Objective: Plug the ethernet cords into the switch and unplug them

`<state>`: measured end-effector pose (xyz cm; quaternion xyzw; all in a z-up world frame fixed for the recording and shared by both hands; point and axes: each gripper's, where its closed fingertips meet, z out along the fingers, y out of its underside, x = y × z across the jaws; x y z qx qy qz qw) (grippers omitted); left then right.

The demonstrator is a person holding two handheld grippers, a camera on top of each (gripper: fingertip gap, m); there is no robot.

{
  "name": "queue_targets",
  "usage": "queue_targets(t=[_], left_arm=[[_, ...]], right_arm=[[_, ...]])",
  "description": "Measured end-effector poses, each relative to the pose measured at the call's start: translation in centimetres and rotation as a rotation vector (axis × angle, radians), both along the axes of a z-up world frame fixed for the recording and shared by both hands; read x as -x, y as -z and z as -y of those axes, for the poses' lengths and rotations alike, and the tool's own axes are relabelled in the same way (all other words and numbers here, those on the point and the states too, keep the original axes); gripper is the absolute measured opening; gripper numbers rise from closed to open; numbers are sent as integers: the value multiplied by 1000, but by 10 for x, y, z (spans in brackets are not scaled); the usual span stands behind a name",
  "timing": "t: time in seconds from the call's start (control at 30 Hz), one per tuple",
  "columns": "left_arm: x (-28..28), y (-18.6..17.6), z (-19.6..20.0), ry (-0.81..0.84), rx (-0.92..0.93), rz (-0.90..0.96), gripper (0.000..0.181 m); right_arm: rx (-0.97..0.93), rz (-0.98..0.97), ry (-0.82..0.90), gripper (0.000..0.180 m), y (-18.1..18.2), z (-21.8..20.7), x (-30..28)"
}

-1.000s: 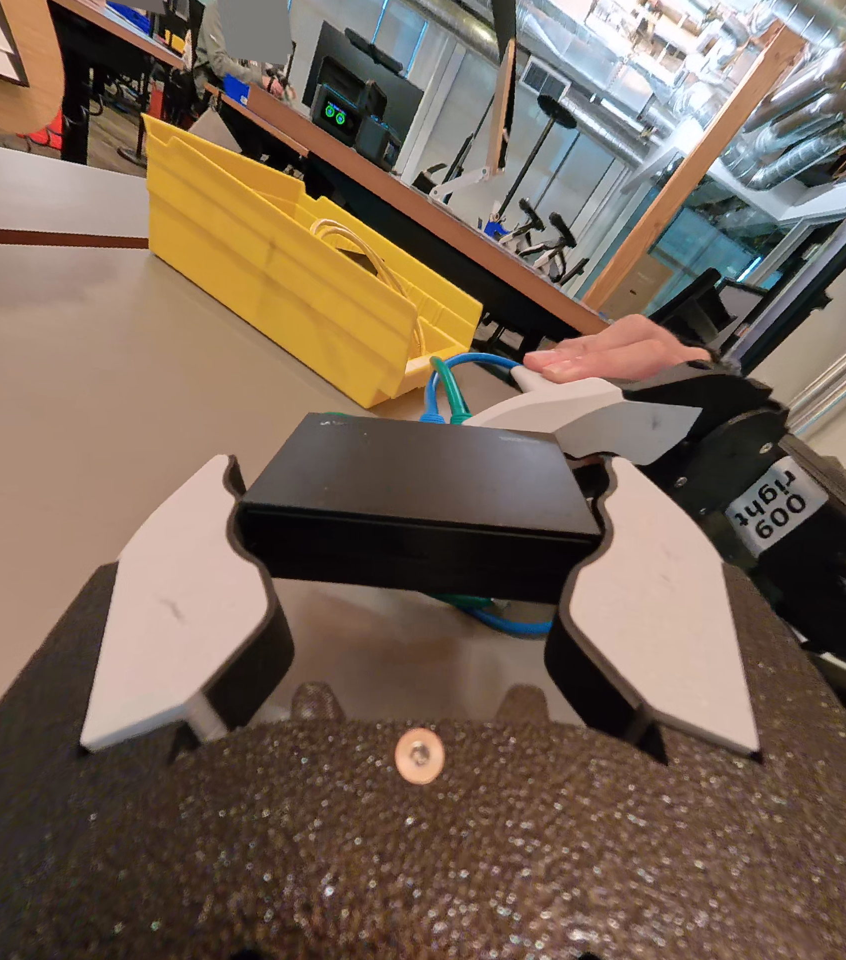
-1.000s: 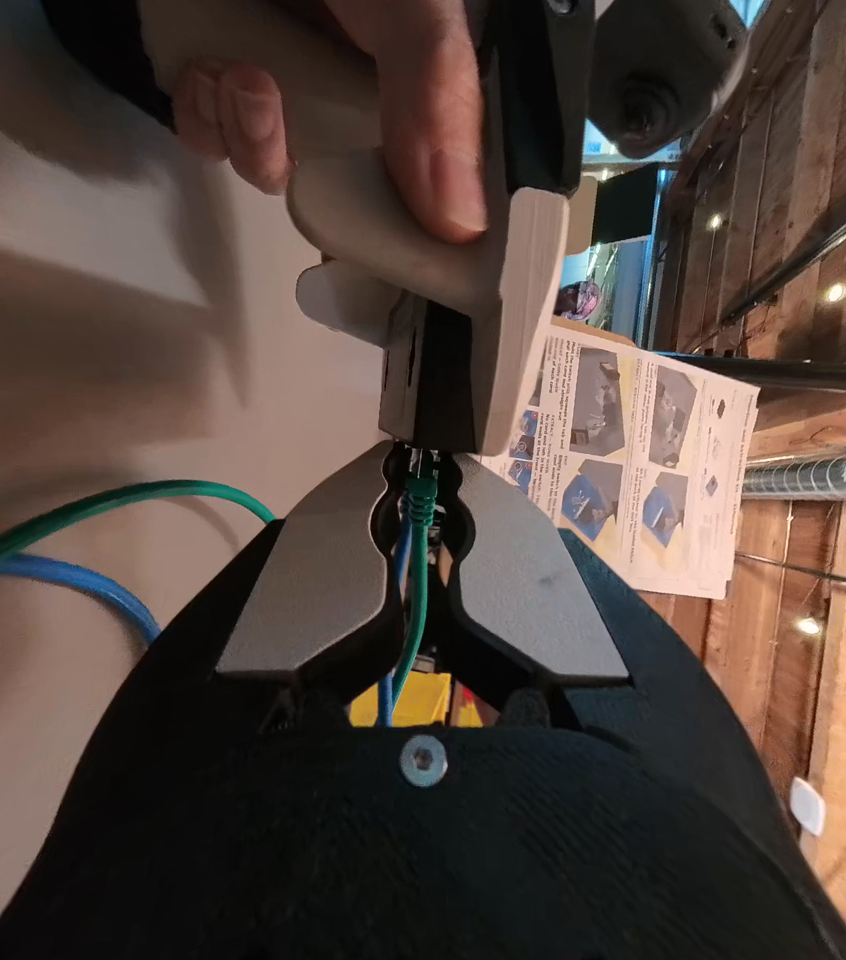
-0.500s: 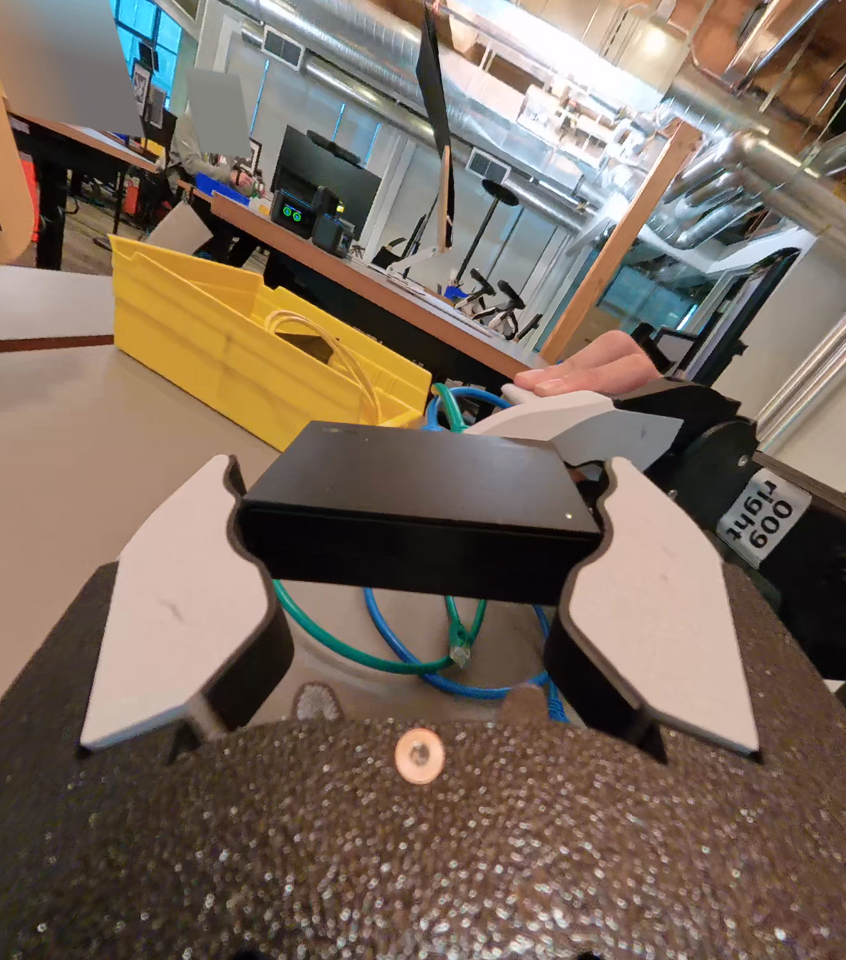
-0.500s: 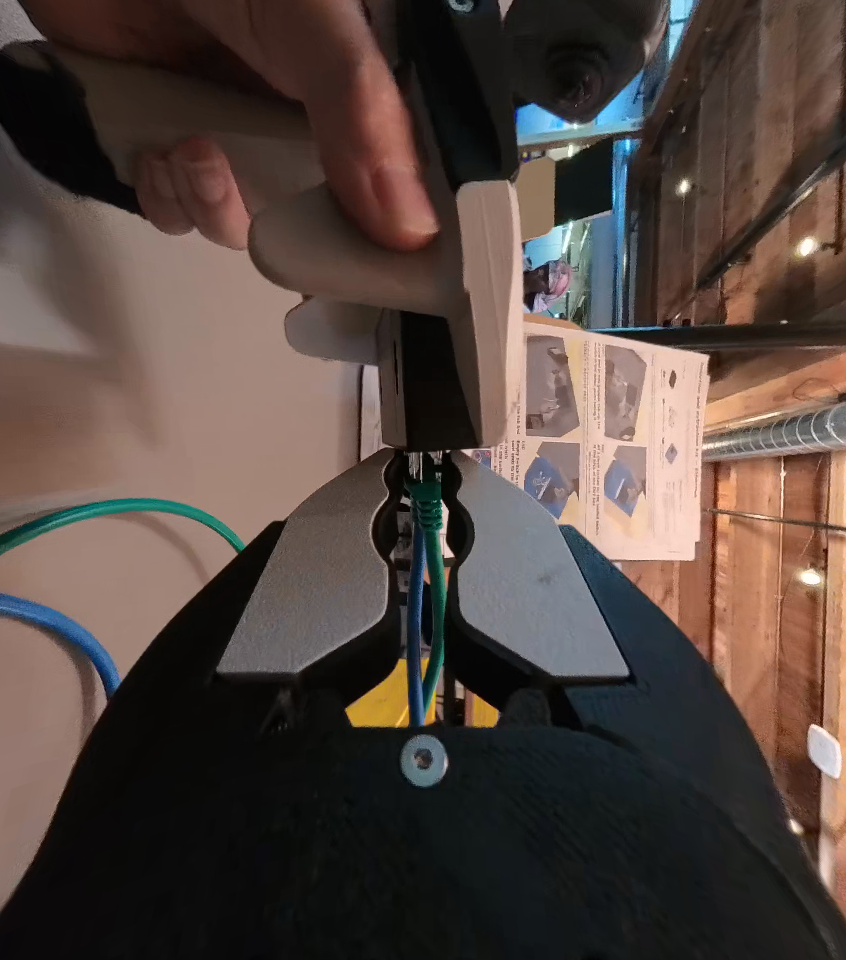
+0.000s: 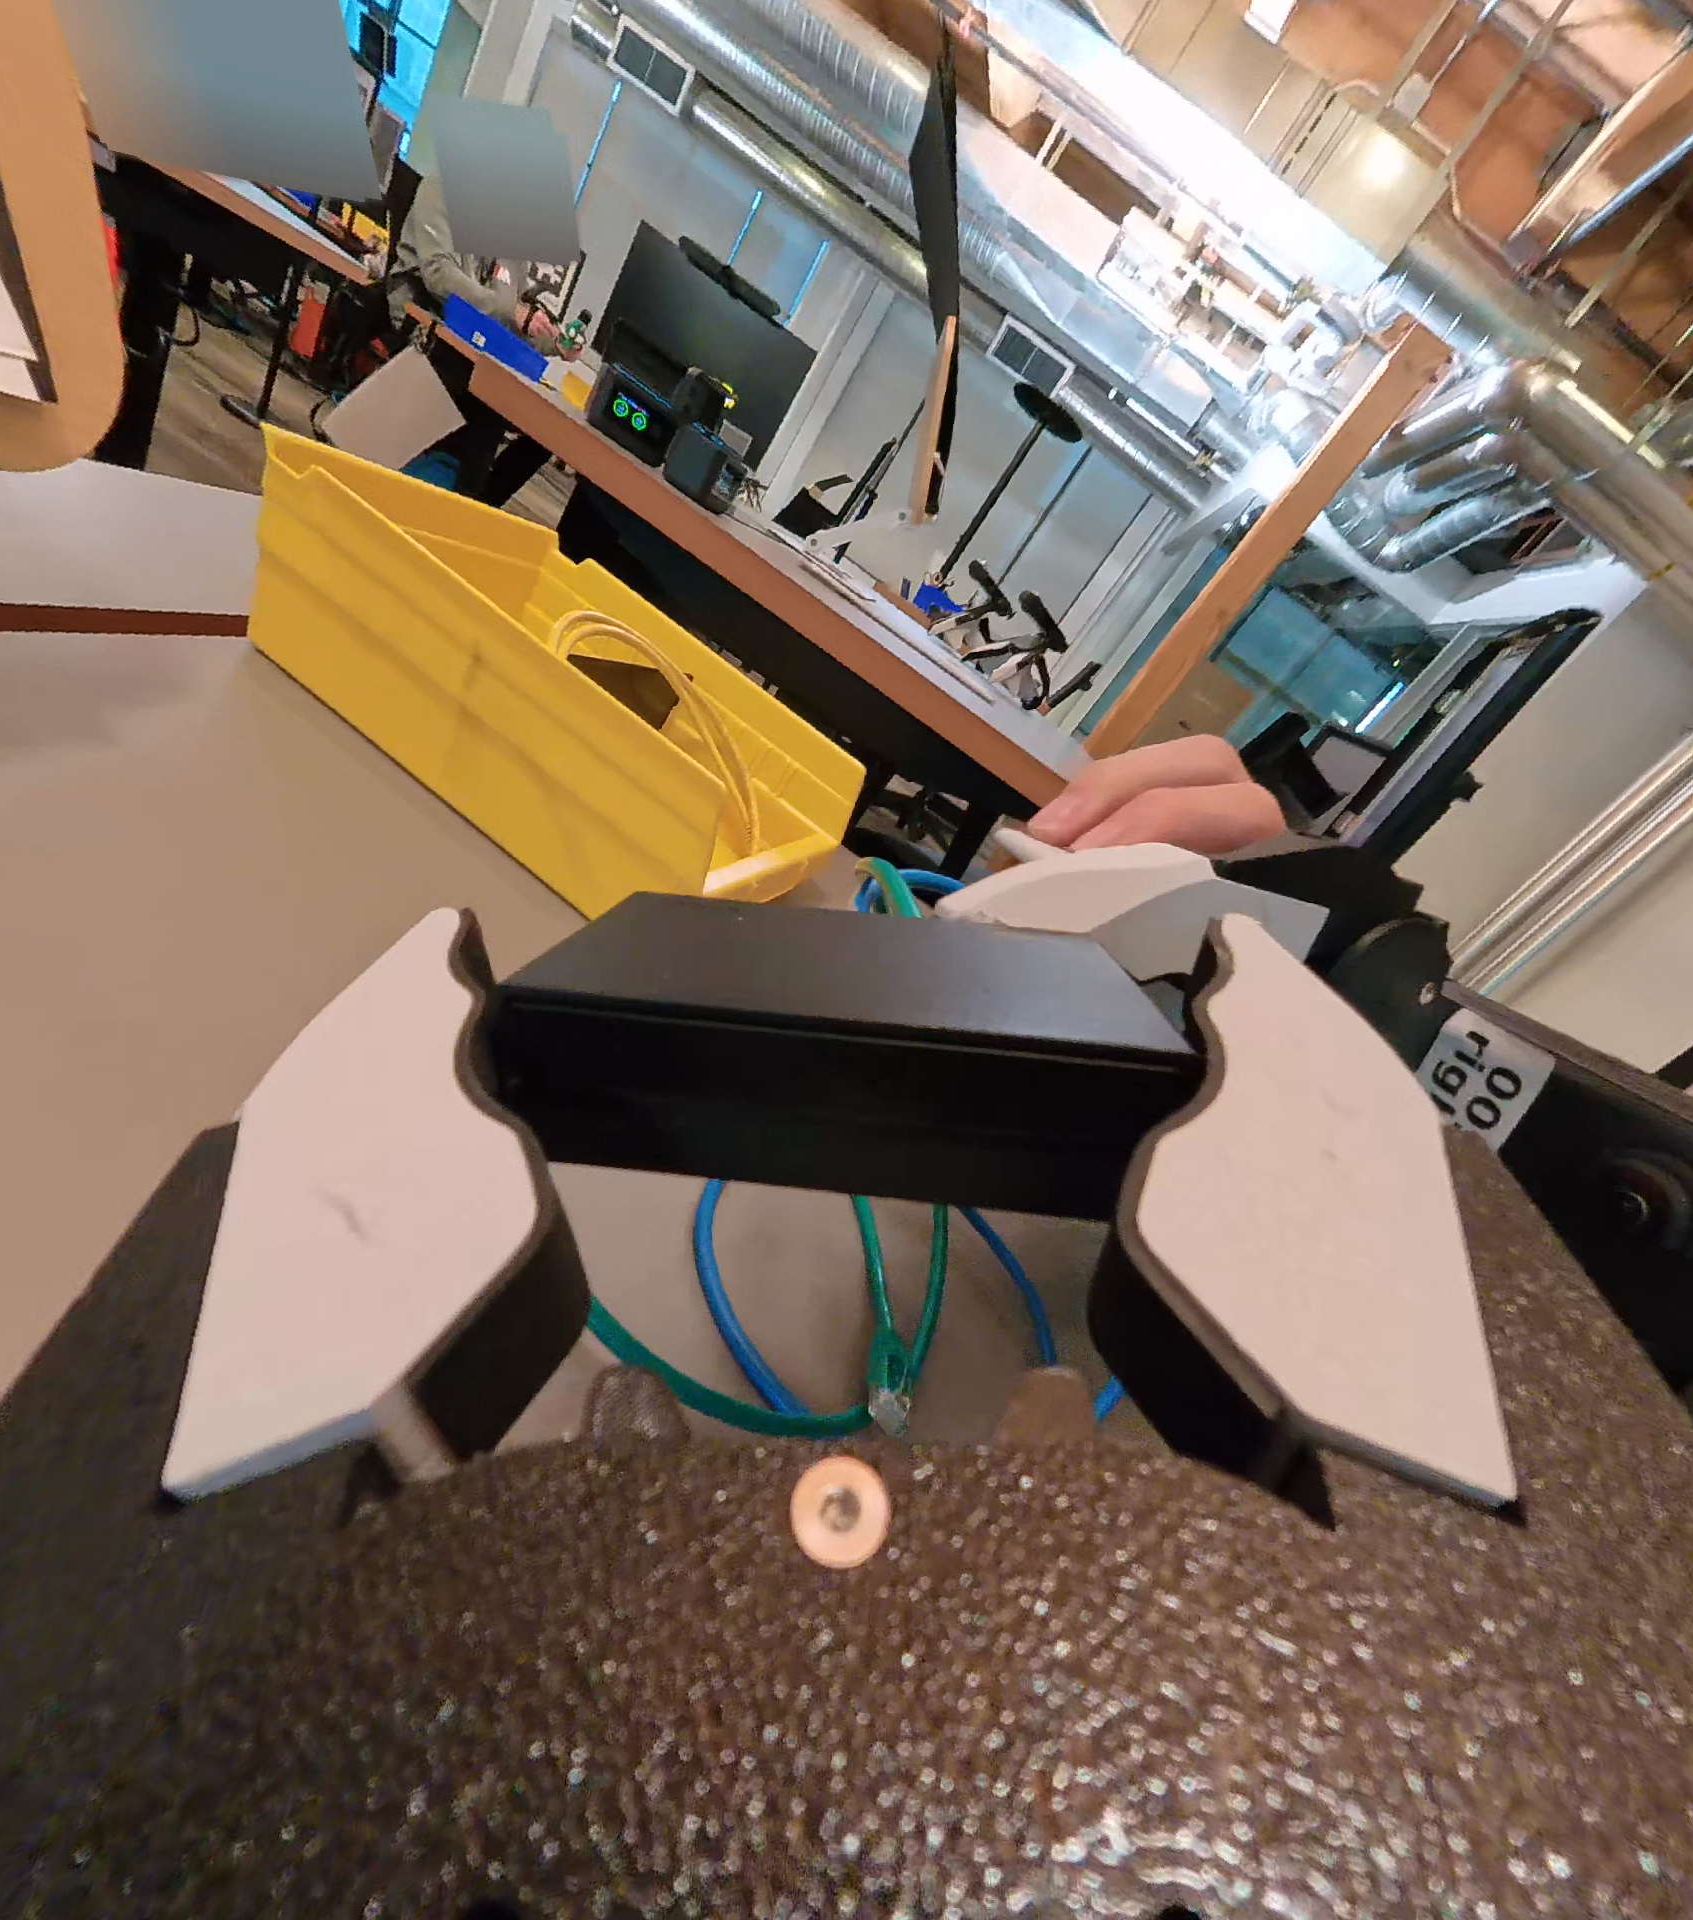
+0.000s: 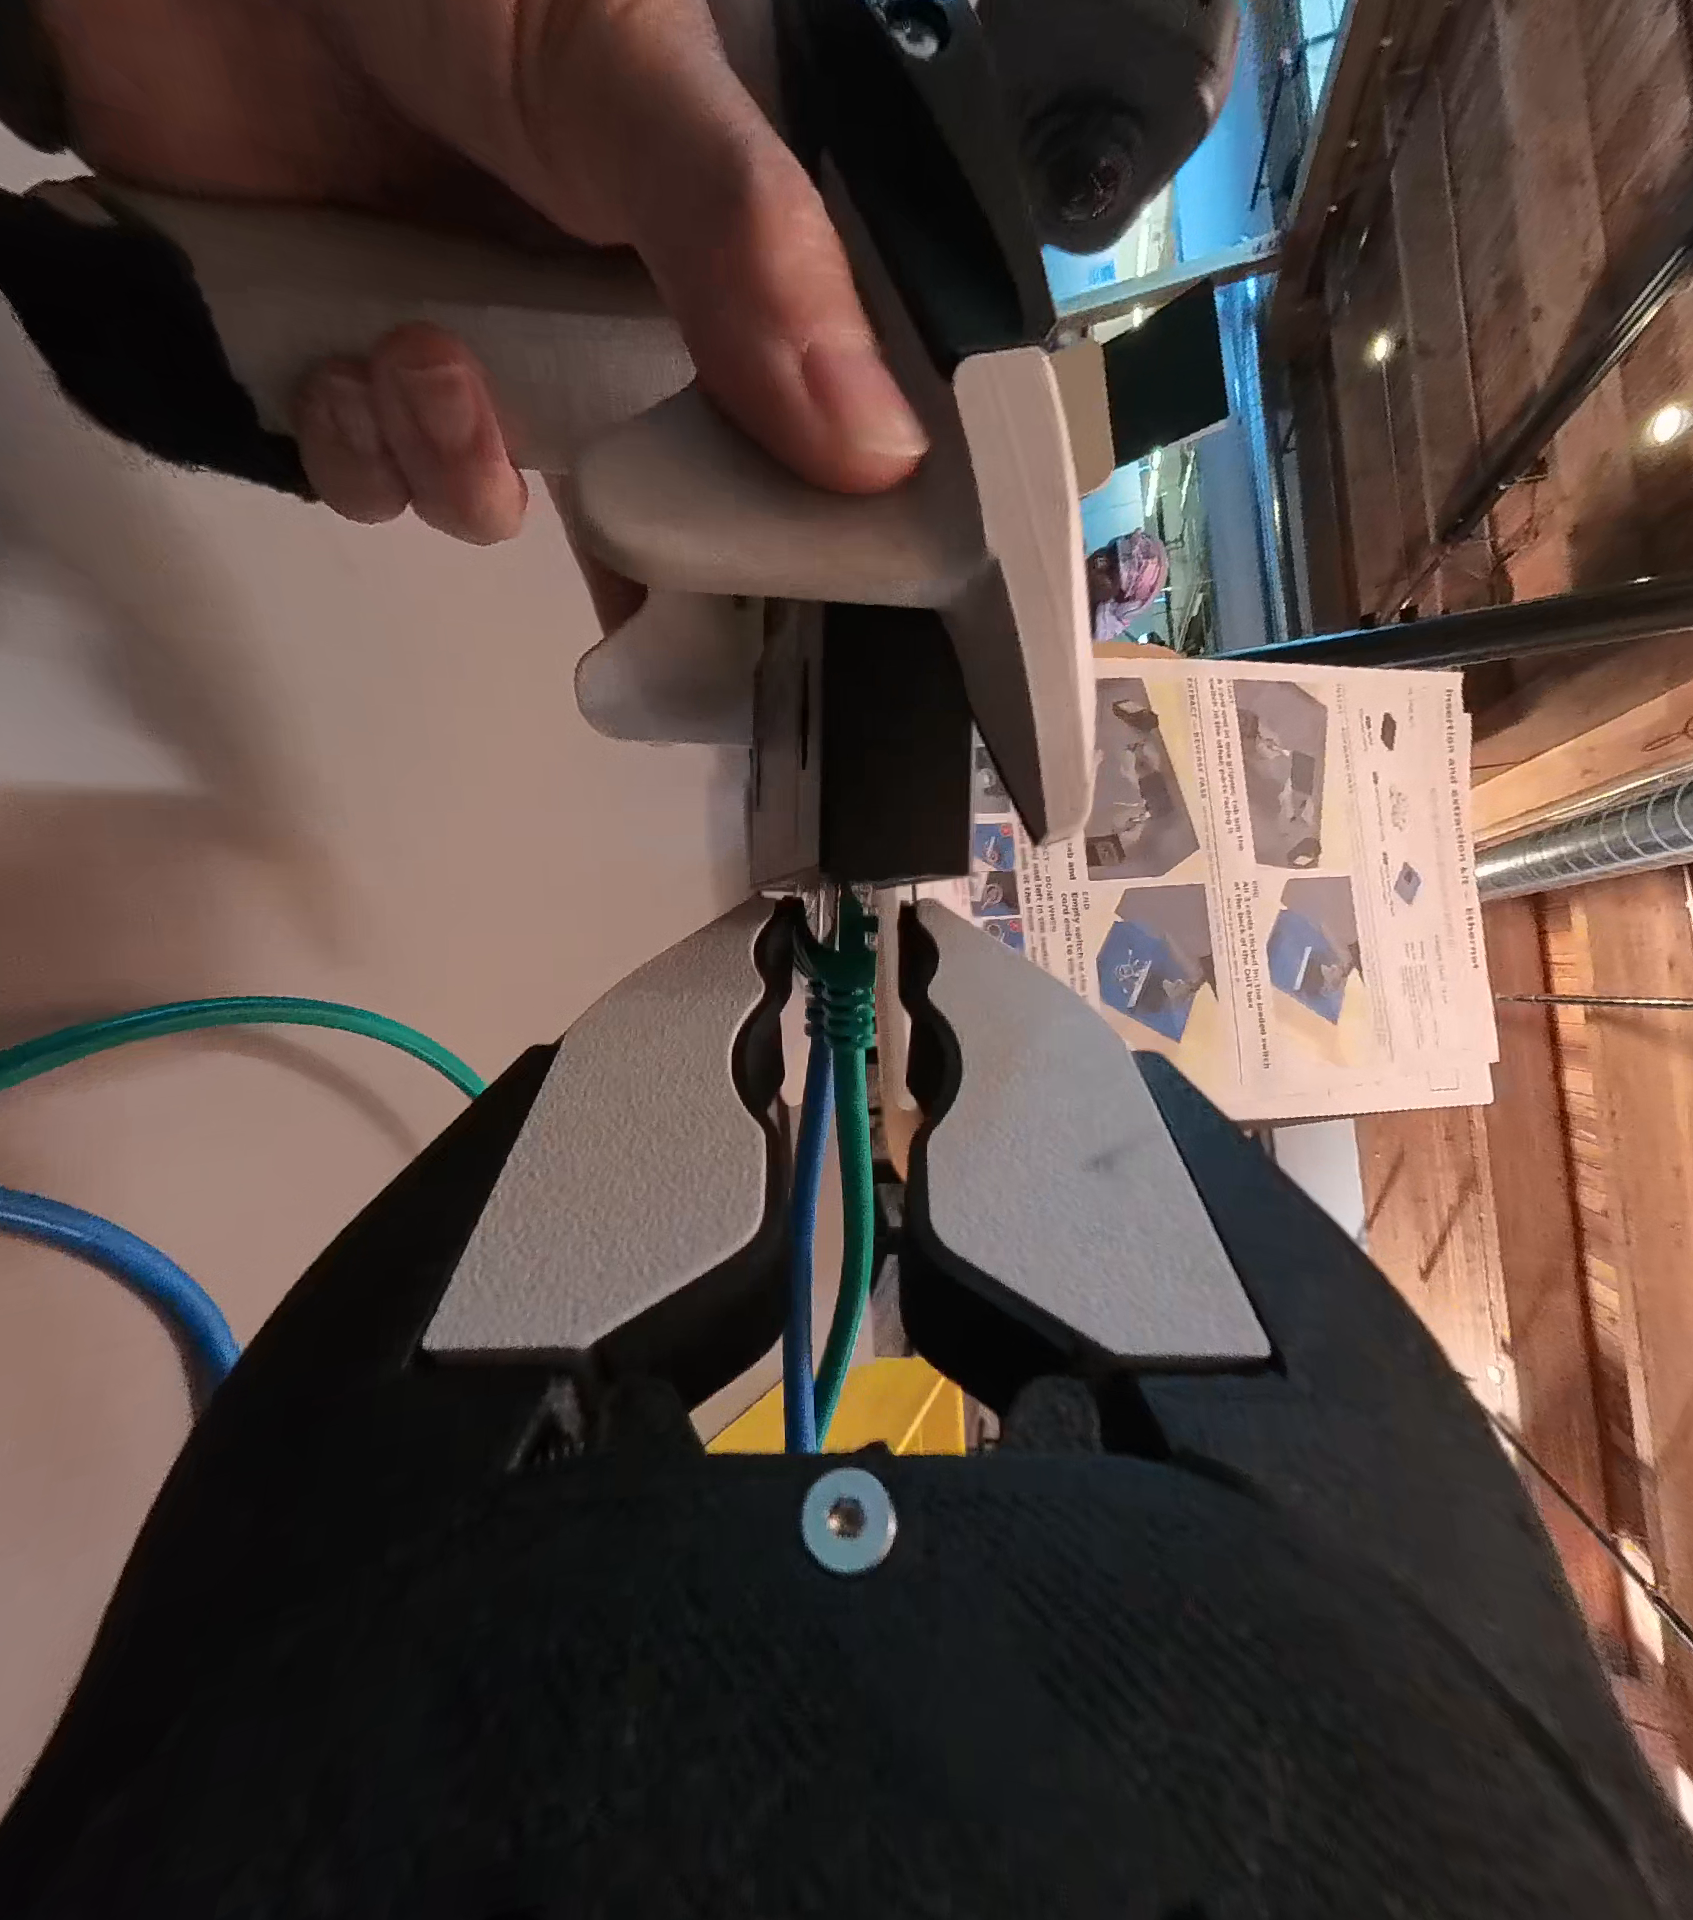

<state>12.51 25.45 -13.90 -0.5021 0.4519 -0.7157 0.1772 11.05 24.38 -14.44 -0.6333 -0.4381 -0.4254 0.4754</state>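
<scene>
left wrist view: our left gripper (image 5: 837, 1049) clamped the black switch (image 5: 821, 1029) above the table (image 5: 94, 883). our right gripper (image 6: 837, 920) stood slightly parted around the green cord (image 6: 847, 1049) at the switch's port.

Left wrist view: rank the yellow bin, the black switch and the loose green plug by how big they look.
1. Yellow bin and black switch: similar apparent size; the switch is far nearer the camera, so I won't rank them.
2. Loose green plug: clearly smallest.
</scene>
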Motion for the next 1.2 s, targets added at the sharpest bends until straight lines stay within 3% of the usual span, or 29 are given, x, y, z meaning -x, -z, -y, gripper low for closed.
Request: queue_targets(t=[0.63,1.2], left_arm=[[-4,10,-6,-11,79,-44,123],[-2,6,-9,5,105,-9,123]], right_arm=[[68,-111,4,14,9,-6,1],[83,-56,26,13,3,-8,2]])
